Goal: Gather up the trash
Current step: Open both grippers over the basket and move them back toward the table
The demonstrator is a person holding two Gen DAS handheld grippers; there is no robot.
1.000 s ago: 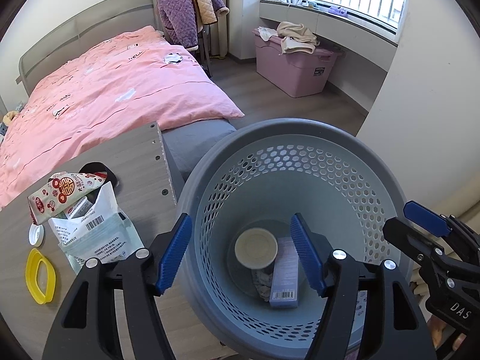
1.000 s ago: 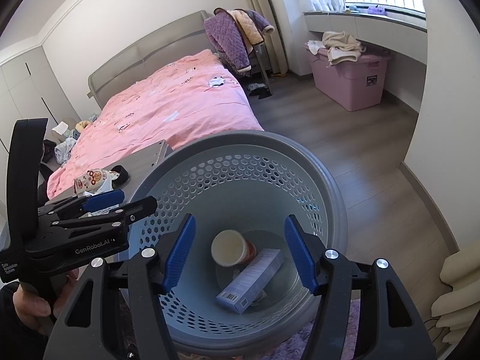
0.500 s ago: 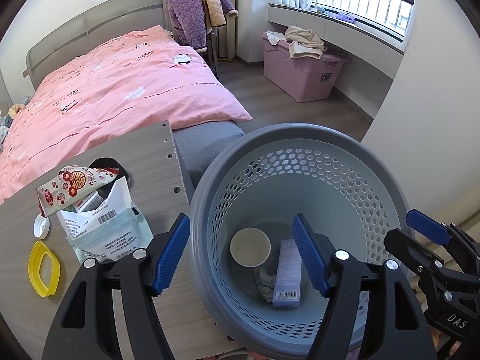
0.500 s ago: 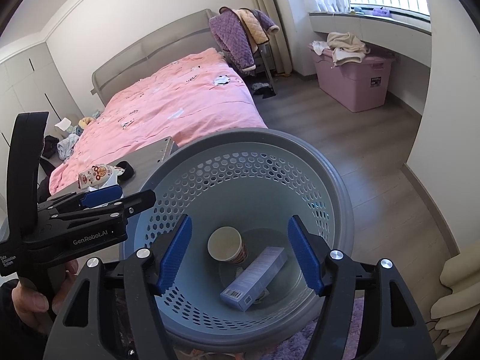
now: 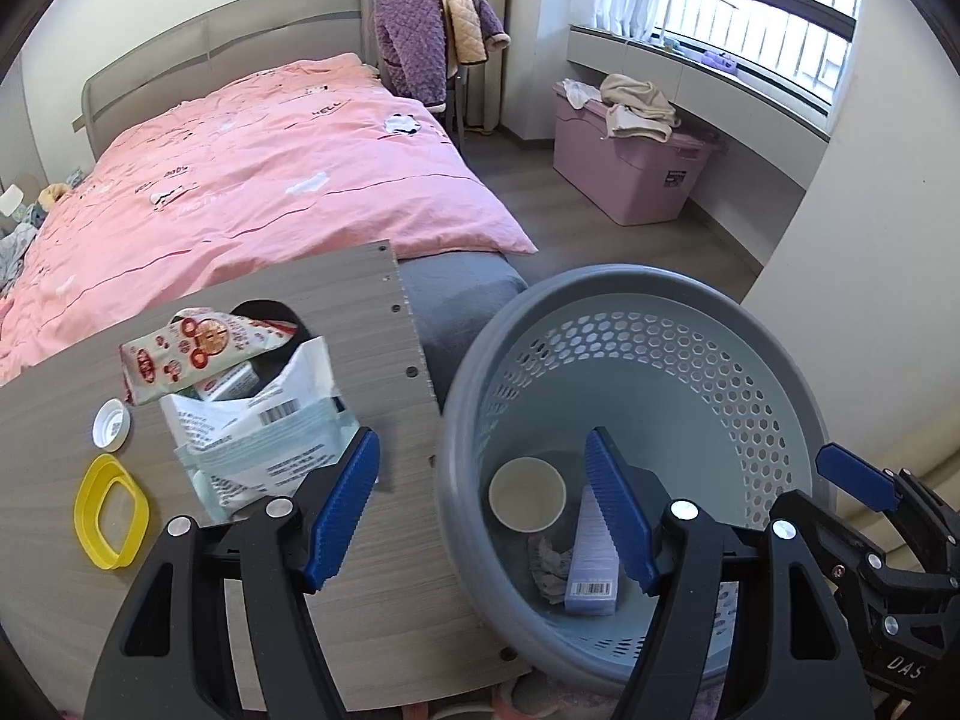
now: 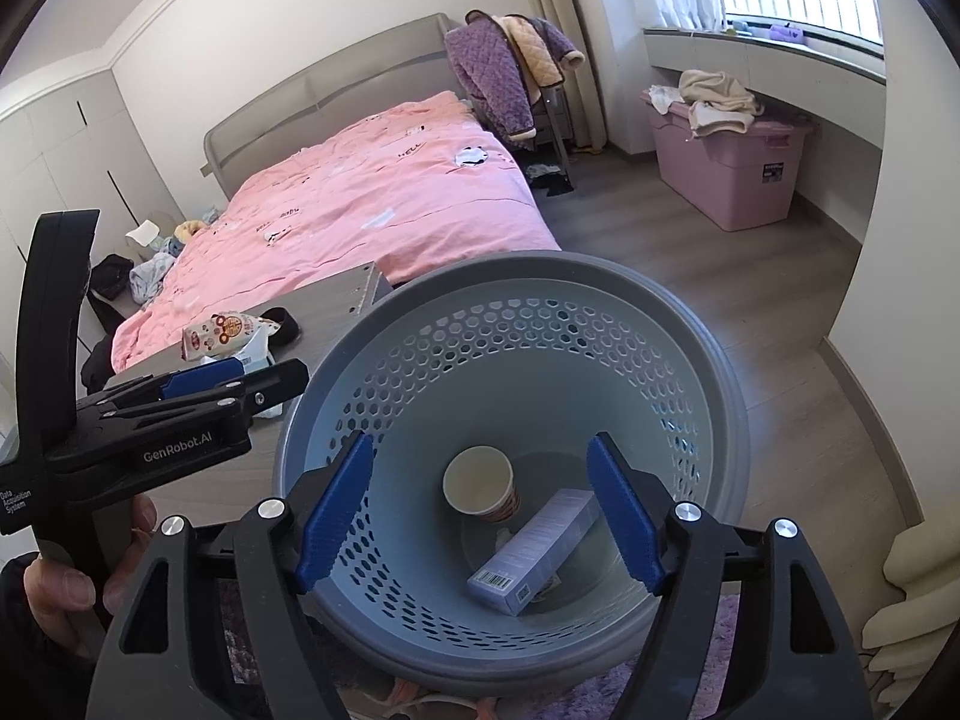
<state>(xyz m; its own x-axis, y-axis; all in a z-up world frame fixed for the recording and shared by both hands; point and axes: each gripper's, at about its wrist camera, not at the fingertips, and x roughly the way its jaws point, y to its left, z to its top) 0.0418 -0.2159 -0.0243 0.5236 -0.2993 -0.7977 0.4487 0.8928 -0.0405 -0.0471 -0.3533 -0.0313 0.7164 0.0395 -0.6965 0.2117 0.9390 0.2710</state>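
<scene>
Both tools hang over the grey perforated bin (image 6: 708, 360), which stands against the table's right edge. The right gripper (image 6: 480, 510) is opening with nothing between its jaws; below it a paper cup (image 6: 480, 483) and a lilac carton (image 6: 534, 543) lie in the bin. The left gripper (image 5: 483, 507) is apart and empty, straddling the table edge. Near the table's far right corner sit a crumpled wipes packet (image 5: 264, 450) and a red snack wrapper (image 5: 192, 354): likely light, soft, slippery film, best pinched at a folded edge. A yellow ring (image 5: 111, 510) and white cap (image 5: 112, 423) lie leftward on open tabletop.
</scene>
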